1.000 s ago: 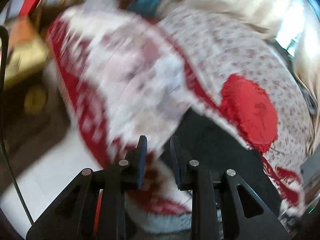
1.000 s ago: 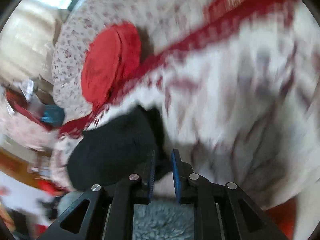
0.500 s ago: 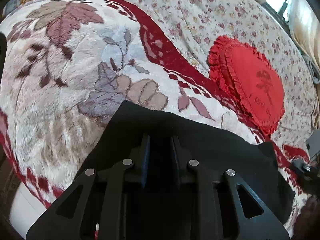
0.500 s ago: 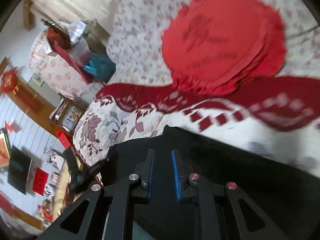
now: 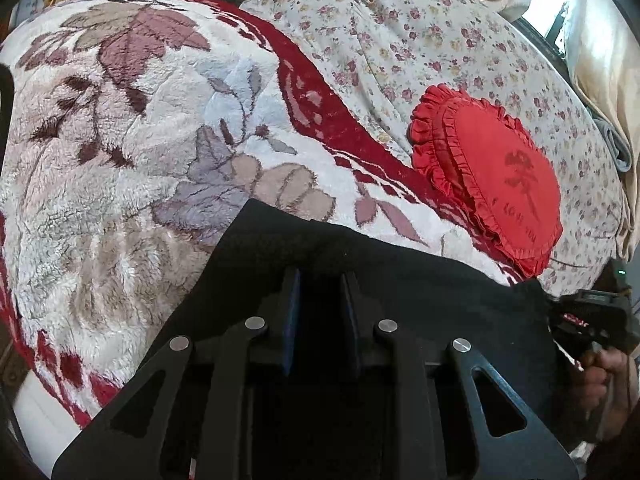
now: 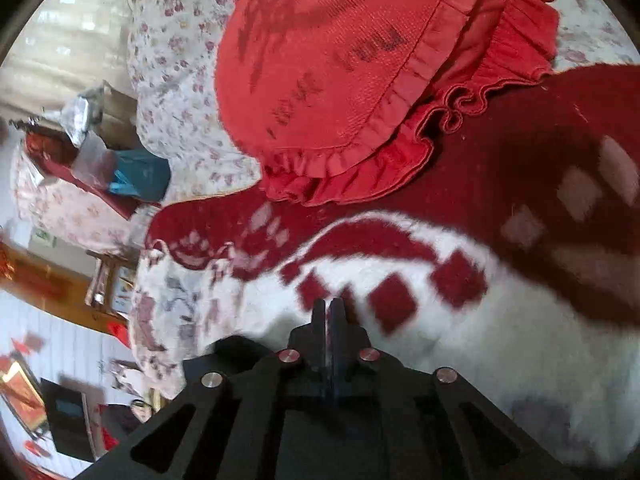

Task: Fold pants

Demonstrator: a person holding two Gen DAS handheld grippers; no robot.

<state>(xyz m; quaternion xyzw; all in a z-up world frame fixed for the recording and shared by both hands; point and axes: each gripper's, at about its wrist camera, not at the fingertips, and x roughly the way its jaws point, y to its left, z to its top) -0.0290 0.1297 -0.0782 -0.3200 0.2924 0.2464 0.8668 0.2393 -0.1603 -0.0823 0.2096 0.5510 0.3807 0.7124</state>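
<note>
Pants: black fabric pants (image 5: 400,280) lie spread on the plush white blanket with a red border and leaf pattern (image 5: 120,152), their far edge running across the left wrist view from the middle towards the lower right; a dark corner of them (image 6: 236,352) shows just left of the right gripper's fingers.
Left gripper: the black two-finger left gripper (image 5: 318,280) hangs low over the pants, jaws held a little apart – whether any cloth is pinched between the pads I cannot tell, black on black.
Right gripper: the black right gripper (image 6: 329,308) has its jaws pressed together, fingertips over the white pile of the blanket; nothing visible between them.
Hand: at the right edge of the left wrist view, a hand (image 5: 600,376) holds the right gripper's body beside the corner of the pants.
Cushion: a red ruffled heart-shaped cushion (image 5: 492,184) rests half on the blanket's red border, half on the floral bedsheet (image 5: 400,40) – close ahead of the right gripper.
</note>
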